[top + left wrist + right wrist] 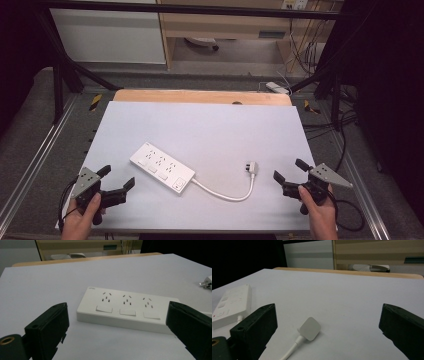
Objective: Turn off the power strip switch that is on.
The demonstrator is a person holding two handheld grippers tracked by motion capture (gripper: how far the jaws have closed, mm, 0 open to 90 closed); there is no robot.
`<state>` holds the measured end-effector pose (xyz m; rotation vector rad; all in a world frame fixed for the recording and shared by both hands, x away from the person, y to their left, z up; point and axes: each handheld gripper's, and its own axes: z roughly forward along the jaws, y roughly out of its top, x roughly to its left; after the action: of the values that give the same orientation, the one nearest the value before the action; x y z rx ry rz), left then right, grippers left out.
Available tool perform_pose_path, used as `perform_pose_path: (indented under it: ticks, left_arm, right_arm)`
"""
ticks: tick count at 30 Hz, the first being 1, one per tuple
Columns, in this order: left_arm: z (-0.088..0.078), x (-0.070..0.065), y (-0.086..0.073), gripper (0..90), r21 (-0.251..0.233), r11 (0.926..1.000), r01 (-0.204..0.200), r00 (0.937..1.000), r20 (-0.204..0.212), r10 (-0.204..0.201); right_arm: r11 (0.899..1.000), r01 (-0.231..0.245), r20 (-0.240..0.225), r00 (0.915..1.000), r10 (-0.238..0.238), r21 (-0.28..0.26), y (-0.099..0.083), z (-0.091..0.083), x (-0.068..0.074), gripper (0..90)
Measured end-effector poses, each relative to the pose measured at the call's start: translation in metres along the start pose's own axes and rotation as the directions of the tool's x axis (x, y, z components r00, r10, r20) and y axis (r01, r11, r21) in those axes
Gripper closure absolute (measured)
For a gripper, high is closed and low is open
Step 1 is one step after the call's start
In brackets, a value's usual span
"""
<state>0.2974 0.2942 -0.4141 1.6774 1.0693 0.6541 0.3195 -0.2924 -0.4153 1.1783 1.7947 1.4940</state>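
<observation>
Tongs [119, 179] agape beside diagonal power strip [162, 168]

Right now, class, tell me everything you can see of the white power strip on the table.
The power strip is a flat white rectangular block, plastic by its look, lying face up and askew on the white table. Its top carries three socket groups, each with a rocker switch in front. A white cable leaves one end and curves to a white plug lying loose. Nothing is plugged in; neither gripper touches it.

Grey floor [240, 55], wooden shelving [225, 25], tangled cables [305, 50], dark curtains beyond the white table [200, 120].
</observation>
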Motion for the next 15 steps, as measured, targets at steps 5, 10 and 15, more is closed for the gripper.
perform_pose_path:
  ticks: [5, 10, 15]
  left_arm:
    - [0.0, 0.0, 0.0, 4.6, -0.001, 1.0, 0.0, 1.0, -0.001, 0.0]
    - [0.0, 0.0, 0.0, 4.6, 0.0, 1.0, -0.004, 1.0, 0.001, 0.004]
    - [0.0, 0.0, 0.0, 4.6, -0.002, 1.0, -0.004, 1.0, 0.002, 0.004]
  right_arm:
    - [1.0, 0.018, -0.007, 0.9998, -0.018, 0.006, 0.001, -0.001, 0.005, 1.9]
    - [1.0, 0.027, -0.015, 0.9995, -0.027, -0.007, 0.003, 0.001, 0.01, 1.9]
    - [0.999, 0.038, -0.019, 0.9991, -0.038, -0.006, 0.004, 0.001, 0.014, 1.9]
